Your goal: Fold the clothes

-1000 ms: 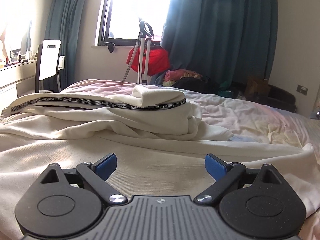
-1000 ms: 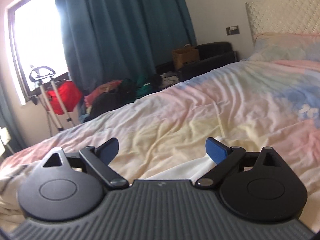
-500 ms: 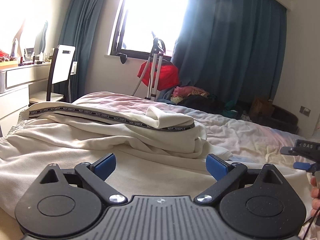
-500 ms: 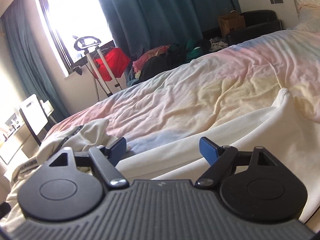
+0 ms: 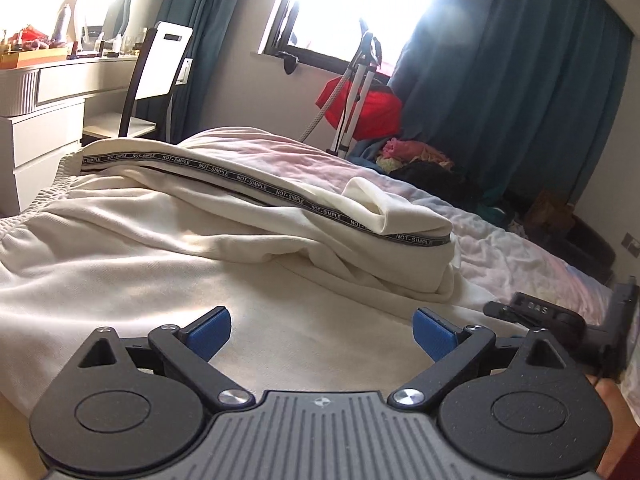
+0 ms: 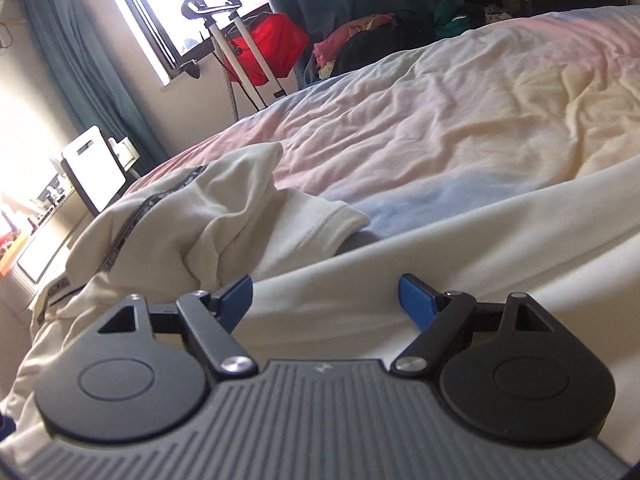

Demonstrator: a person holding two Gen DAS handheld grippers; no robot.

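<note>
Right wrist view had swung within the second from bare bed sheet (image 6: pixel 460 92) down onto the cream garment (image 5: pixel 168 248), spread and partly bunched on the bed. Right gripper (image 6: pixel 325 294) and left gripper (image 5: pixel 322 330) both hovered with fingers apart, empty, apparently positioning for a grasp.

Black left gripper (image 5: pixel 322 330), blue pads (image 5: pixel 210 330), silver screws.

I see cream trousers (image 5: pixel 168 248) (image 6: pixel 192 224) with a black "NOT-SIMPLE" side stripe (image 5: pixel 256 188), lying loosely bunched on the bed (image 6: pixel 460 120).
</note>
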